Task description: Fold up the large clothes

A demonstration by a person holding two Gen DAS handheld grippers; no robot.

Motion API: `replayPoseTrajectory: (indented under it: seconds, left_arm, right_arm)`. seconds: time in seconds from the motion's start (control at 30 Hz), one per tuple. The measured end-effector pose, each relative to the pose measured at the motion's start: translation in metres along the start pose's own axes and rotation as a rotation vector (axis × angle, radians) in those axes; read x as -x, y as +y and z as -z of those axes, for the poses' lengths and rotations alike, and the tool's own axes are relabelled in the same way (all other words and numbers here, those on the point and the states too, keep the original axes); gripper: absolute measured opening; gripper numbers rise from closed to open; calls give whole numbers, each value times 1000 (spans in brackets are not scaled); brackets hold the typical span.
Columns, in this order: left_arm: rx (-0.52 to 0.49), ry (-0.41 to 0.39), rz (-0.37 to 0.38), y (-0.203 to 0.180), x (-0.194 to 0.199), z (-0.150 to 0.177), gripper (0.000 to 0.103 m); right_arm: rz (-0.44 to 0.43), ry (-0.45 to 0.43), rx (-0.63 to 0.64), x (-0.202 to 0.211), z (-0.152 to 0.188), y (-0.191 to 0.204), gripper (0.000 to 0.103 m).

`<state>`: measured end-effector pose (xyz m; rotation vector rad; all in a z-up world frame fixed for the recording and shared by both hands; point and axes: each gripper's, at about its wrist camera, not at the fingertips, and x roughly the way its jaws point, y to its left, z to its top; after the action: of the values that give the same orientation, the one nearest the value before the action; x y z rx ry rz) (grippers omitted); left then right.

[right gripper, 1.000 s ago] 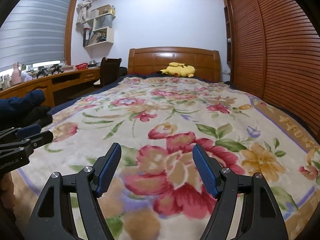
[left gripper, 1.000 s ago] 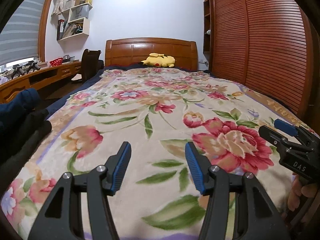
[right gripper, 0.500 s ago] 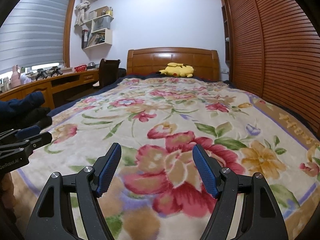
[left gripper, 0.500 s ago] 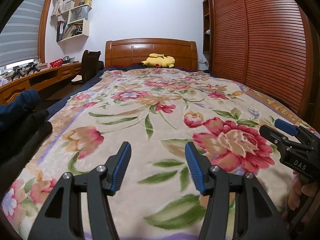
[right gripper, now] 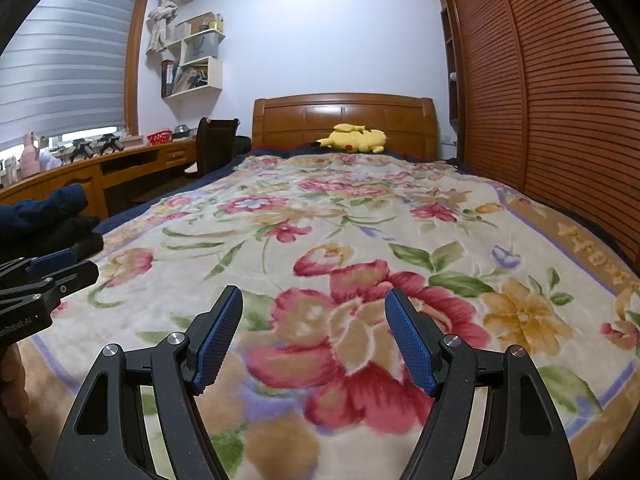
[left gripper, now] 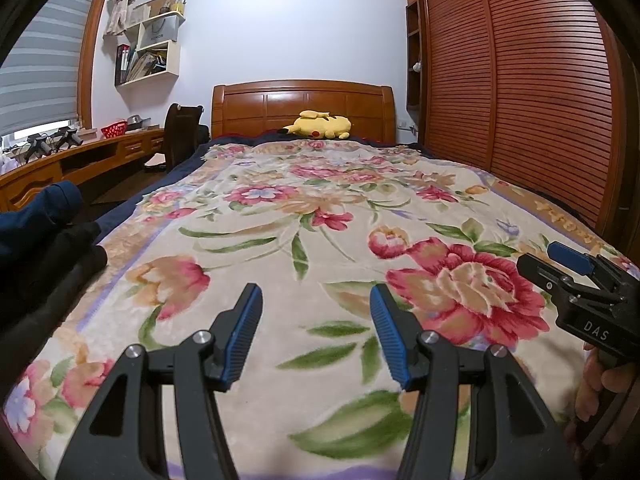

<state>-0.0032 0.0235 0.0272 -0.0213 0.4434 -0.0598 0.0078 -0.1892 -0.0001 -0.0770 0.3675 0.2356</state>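
While dark clothes (left gripper: 36, 240) lie half cut off.

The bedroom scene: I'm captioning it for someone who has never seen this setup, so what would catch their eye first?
Most striking is the floral blanket with big red and pink blooms, spread across the whole bed. Next comes the yellow plush toy lying at the far end against the wooden headboard. Close to the camera, the open right gripper and open left gripper hover over the blanket, both empty, with dark clothes piled at the bed's left edge.
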Motion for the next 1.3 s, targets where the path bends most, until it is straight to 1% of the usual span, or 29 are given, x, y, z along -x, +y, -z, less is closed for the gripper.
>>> replayPoseTrajectory:
  seconds: [1.3]
  left_arm:
    - [0, -7, -3, 2, 3, -2, 55]
  right_arm:
    - [-2, -3, -4, -2, 3, -3, 76]
